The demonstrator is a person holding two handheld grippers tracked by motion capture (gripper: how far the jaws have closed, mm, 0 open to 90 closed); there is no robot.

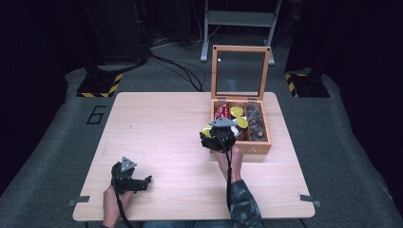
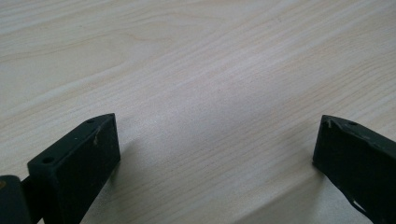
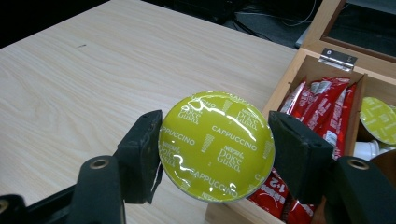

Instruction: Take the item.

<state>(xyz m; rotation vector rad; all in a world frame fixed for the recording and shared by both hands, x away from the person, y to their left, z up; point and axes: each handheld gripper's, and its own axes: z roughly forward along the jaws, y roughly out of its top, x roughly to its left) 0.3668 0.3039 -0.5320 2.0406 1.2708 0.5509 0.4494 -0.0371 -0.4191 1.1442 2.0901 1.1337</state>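
Note:
My right gripper (image 3: 215,148) is shut on a yellow-green coffee capsule (image 3: 216,145) with "Cappuccino" printed on its foil lid. It holds the capsule above the table, just left of the wooden box (image 3: 299,63). In the high view the right gripper (image 1: 211,133) sits at the box's front left corner, with the capsule (image 1: 207,129) peeking out on its left. The box (image 1: 253,149) has its glass lid up and holds red sachets (image 1: 221,112), more yellow capsules (image 1: 236,112) and dark items. My left gripper (image 1: 148,180) rests low near the table's front left, its jaws wide open over bare wood (image 2: 219,121).
The light wooden table (image 1: 166,128) stretches between the two hands. Red sachets (image 3: 327,107) and another yellow capsule (image 3: 379,119) fill the box's nearer compartments. Cables and a metal stand (image 1: 237,19) lie on the dark floor beyond the table.

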